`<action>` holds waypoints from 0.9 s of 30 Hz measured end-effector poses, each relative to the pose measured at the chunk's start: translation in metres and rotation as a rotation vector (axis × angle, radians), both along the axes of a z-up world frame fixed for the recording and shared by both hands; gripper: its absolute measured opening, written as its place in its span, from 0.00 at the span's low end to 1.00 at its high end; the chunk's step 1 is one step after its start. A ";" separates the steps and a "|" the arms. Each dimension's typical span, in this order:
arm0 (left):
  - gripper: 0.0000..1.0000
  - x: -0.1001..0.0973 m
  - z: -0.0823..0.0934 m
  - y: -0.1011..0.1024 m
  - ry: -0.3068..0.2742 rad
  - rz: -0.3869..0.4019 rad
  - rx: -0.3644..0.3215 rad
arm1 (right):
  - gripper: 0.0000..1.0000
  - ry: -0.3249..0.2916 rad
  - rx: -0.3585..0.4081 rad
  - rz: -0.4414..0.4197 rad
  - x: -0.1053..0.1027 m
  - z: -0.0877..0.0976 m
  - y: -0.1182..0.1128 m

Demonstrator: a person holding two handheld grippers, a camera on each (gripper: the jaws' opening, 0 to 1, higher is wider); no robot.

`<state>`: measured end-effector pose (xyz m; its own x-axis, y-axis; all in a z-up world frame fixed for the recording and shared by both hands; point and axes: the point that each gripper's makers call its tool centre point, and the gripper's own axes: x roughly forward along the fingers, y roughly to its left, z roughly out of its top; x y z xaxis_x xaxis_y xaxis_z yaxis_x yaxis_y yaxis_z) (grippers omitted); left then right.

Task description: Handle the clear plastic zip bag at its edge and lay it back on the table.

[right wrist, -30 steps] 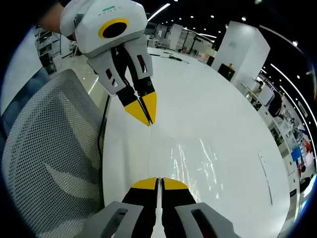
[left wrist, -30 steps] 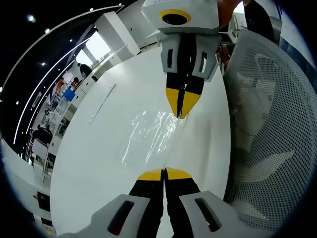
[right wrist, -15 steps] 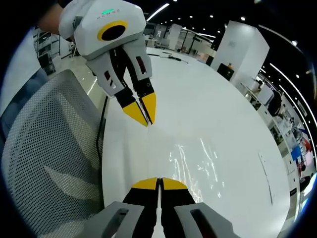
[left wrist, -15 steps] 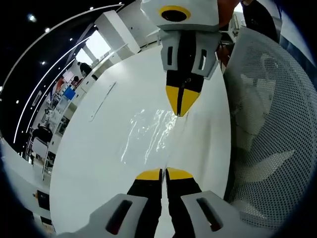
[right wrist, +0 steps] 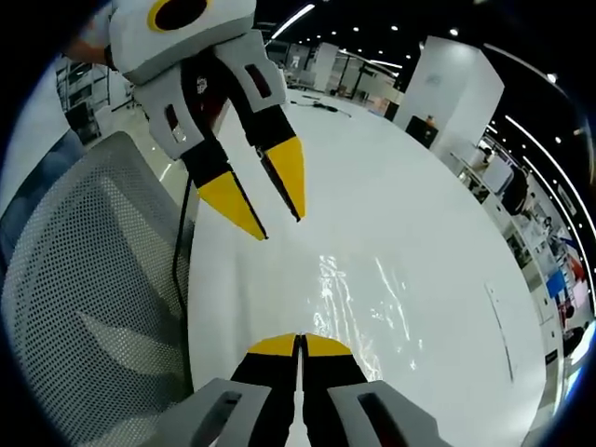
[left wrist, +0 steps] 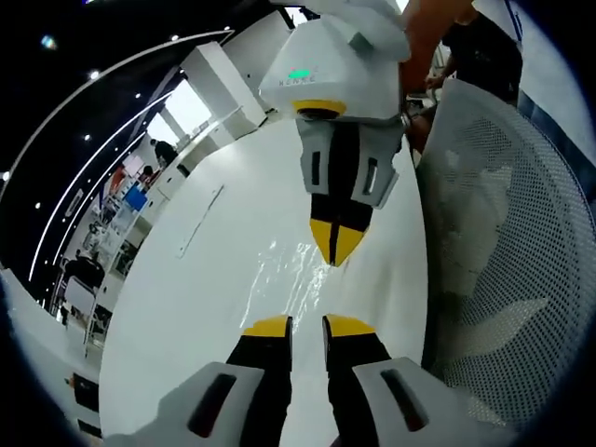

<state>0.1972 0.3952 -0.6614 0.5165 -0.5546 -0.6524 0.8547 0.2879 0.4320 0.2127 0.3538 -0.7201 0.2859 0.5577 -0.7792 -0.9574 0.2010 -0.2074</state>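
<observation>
Clear zip bag (right wrist: 358, 303): flat on worktop (right wrist: 419, 205), edge pinched in right gripper (right wrist: 300, 343). Left gripper (left wrist: 306, 326): jaws parted, empty. Release low, then withdraw straight.

The left gripper (left wrist: 306, 326) with yellow-tipped black fingers (left wrist: 266, 327) was pinched shut a moment ago. Now its two fingers stand apart with a gap between them. In the right gripper view the left gripper (right wrist: 265, 197) has lifted and shows spread wide. The clear, shiny plastic zip bag (right wrist: 358, 298) has left those fingers and lies flat on the white surface (right wrist: 428, 233).
</observation>
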 end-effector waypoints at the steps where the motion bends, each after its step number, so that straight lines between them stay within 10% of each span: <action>1: 0.10 -0.001 0.000 -0.002 0.000 -0.008 0.005 | 0.00 0.002 0.001 -0.001 0.000 0.000 0.000; 27: 0.09 -0.002 -0.039 -0.029 -0.013 -0.106 0.120 | 0.00 -0.001 0.005 -0.001 -0.002 0.011 -0.002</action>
<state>0.1948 0.3665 -0.7004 0.4684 -0.5248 -0.7108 0.8715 0.1419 0.4695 0.2112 0.3523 -0.7092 0.2873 0.5613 -0.7761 -0.9570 0.2027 -0.2076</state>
